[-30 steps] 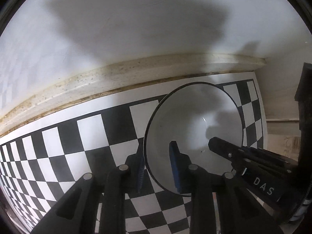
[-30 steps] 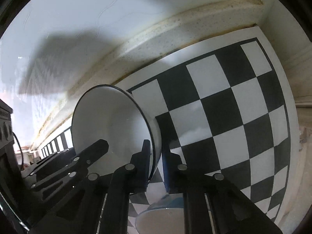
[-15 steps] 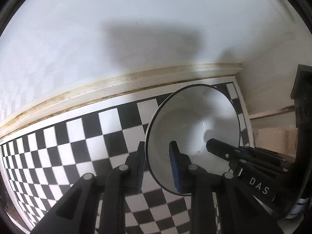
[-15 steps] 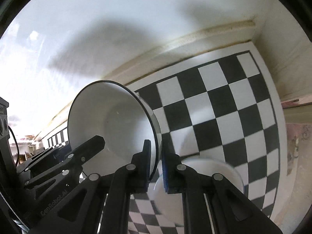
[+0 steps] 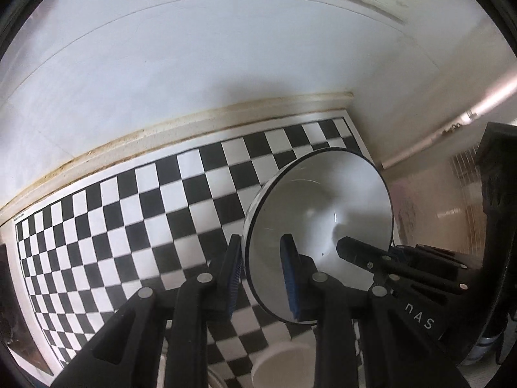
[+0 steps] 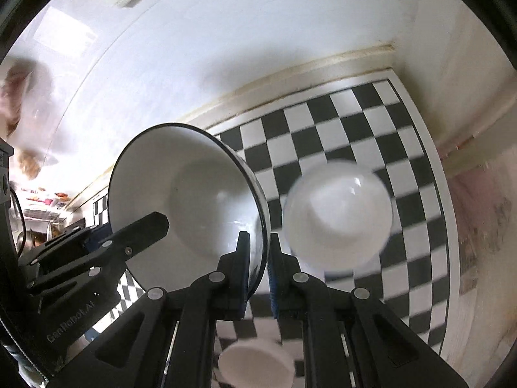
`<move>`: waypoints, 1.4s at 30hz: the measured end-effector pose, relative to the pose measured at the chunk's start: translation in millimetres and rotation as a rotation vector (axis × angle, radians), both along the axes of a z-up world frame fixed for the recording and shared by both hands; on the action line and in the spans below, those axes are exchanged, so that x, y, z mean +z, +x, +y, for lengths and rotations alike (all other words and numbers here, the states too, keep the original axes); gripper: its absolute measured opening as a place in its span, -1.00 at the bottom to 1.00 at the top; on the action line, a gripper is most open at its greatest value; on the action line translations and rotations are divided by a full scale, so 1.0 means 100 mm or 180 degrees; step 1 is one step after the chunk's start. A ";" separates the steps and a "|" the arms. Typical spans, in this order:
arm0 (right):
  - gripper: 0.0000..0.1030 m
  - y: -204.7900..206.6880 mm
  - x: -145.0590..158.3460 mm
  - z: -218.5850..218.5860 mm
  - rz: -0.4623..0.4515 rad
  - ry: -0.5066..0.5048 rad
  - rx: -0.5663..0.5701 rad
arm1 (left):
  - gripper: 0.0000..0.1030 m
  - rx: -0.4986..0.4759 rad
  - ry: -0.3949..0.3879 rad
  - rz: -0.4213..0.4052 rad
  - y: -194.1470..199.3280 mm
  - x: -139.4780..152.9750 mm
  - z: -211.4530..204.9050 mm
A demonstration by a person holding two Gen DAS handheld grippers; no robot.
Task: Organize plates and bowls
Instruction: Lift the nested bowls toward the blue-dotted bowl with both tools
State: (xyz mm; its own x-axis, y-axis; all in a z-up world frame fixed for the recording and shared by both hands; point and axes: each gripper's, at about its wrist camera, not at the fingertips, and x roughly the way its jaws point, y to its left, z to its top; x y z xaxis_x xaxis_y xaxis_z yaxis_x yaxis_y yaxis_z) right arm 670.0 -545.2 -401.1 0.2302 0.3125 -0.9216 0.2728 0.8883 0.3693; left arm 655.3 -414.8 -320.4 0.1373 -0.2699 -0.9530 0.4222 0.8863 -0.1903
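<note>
A white bowl with a thin dark rim [image 5: 323, 213] hangs tilted in the air above the checkered mat, held by both grippers at once. My left gripper [image 5: 262, 252] is shut on its left rim, one blue pad inside and one outside. In the right wrist view the same bowl [image 6: 194, 194] fills the left half, with my right gripper [image 6: 259, 245] shut on its right rim. Each view also shows the other gripper's finger lying inside the bowl: the right gripper's finger [image 5: 355, 250] and the left gripper's finger [image 6: 148, 226].
A black-and-white checkered mat [image 5: 129, 210] covers the counter up to a stained white wall trim [image 5: 194, 119]. On the mat below stand a plain white bowl [image 6: 337, 220] and a smaller white dish [image 6: 255, 365], also low in the left view [image 5: 284, 365]. Walls close the back and right.
Both grippers have risen with the dark-rimmed bowl still clamped between them. The mat has dropped away and shows more squares. The plain white bowl and the small dish have come into view below.
</note>
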 end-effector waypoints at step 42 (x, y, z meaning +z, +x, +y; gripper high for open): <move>-0.76 -2.06 -0.97 0.49 0.1001 0.0273 -0.0099 | -0.58 -0.0542 0.0555 0.0912 -1.60 -1.20 0.34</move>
State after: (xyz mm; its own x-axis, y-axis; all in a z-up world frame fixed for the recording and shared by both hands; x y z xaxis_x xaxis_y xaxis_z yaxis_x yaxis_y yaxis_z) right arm 463.5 -496.7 -498.2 -0.0510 0.3893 -0.9197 0.4120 0.8471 0.3357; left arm 495.3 -380.9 -440.3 -0.1746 -0.0963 -0.9799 0.5177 0.8376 -0.1745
